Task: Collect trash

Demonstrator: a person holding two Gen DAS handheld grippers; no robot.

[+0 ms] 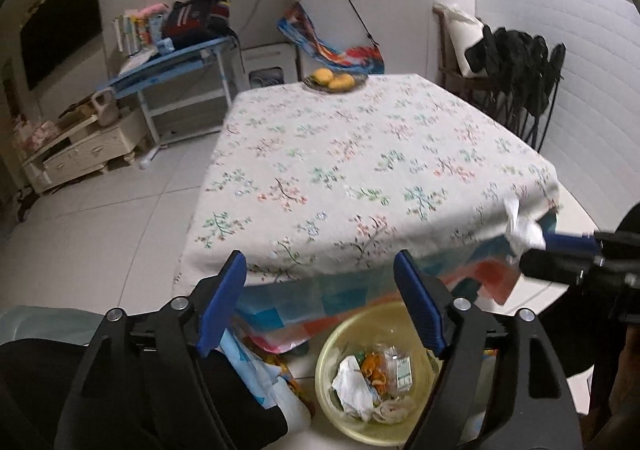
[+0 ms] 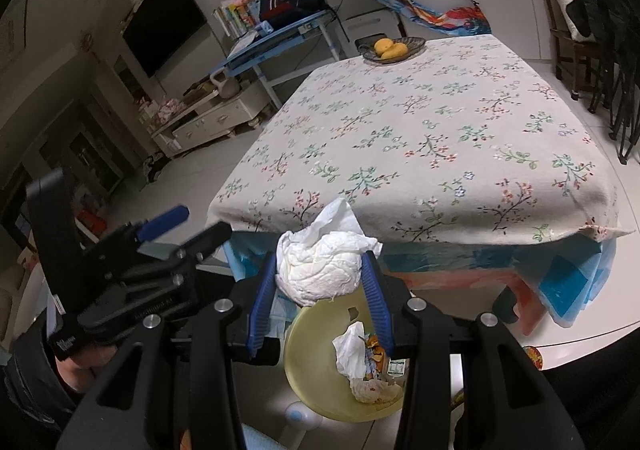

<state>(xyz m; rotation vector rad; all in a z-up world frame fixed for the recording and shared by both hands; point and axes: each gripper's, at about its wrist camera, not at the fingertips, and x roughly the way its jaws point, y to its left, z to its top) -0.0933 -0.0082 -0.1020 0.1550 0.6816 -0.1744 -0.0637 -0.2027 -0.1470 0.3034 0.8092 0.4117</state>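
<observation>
The right gripper (image 2: 320, 282) holds a crumpled white tissue wad (image 2: 320, 262) pinched between its blue pads, the jaws narrowed onto it. The wad hangs just past the near edge of the table (image 2: 420, 138), over the far rim of a yellow bin (image 2: 304, 350) that stands on the floor below. Inside the bin lie another white tissue, orange scraps and a clear wrapper.

The left gripper (image 1: 320, 290) stands with its jaws wide and nothing between them. It points down over the same near table edge, with the yellow bin (image 1: 332, 354) showing between and below its fingers. From the right wrist view it sits to the left of the right one, near but apart from it.

The floral tablecloth (image 1: 360, 154) hangs over the near edge, and a coloured plastic sheet (image 1: 304, 302) droops below it towards the bin. The tabletop is bare of trash; only a dish of yellow fruit (image 1: 334, 80) sits at the far edge.

On the table's left side there is open tiled floor (image 1: 100, 218) running back to a low white cabinet (image 1: 84, 154) and a blue desk (image 1: 172, 66) piled with books and a bag. On the right, dark folding chairs (image 1: 528, 74) stand against the wall, with a narrower strip of floor between them and the table. Close beside the bin, a patterned bag (image 1: 260, 370) crowds the floor on its left.
</observation>
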